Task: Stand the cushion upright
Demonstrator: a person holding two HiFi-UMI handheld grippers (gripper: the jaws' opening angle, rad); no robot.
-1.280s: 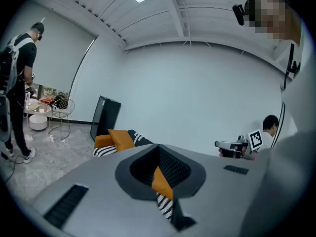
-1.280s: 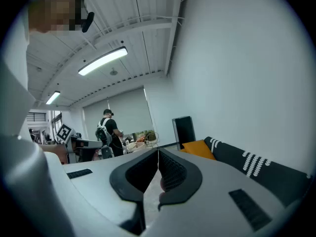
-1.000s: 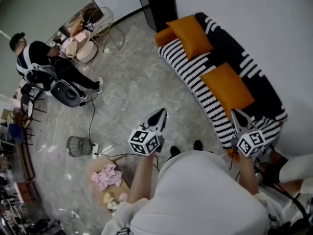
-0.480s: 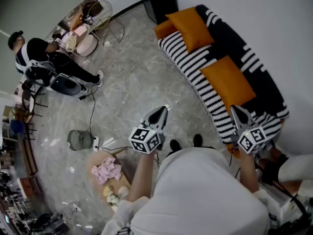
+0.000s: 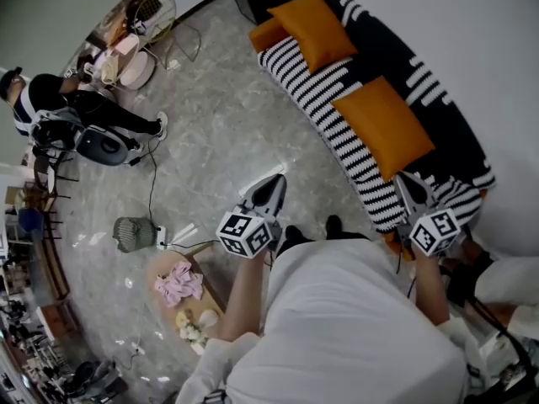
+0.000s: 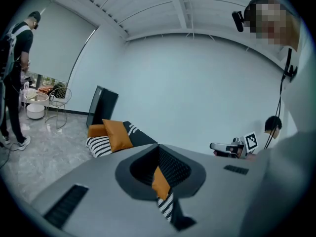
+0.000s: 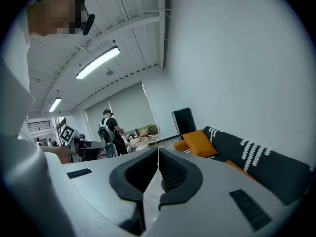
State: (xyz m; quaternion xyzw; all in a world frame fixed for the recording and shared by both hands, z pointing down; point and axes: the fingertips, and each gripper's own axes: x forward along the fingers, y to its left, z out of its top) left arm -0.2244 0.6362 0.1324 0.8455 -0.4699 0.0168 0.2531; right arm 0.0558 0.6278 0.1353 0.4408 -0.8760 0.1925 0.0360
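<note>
Grey marbled floor (image 5: 227, 141) stretched before a black-and-white striped sofa (image 5: 324, 108) set against the white wall (image 5: 472, 49). One orange cushion (image 5: 383, 126) lay flat on the middle of the seat, while a second cushion (image 5: 316, 30) leaned upright at the far end. The left tongs (image 5: 276, 180) hung over the floor and the right tongs (image 5: 403, 182) over the sofa's near end, both pressed together and pinching nothing. Another person (image 5: 50, 112) stood across the room.
</note>
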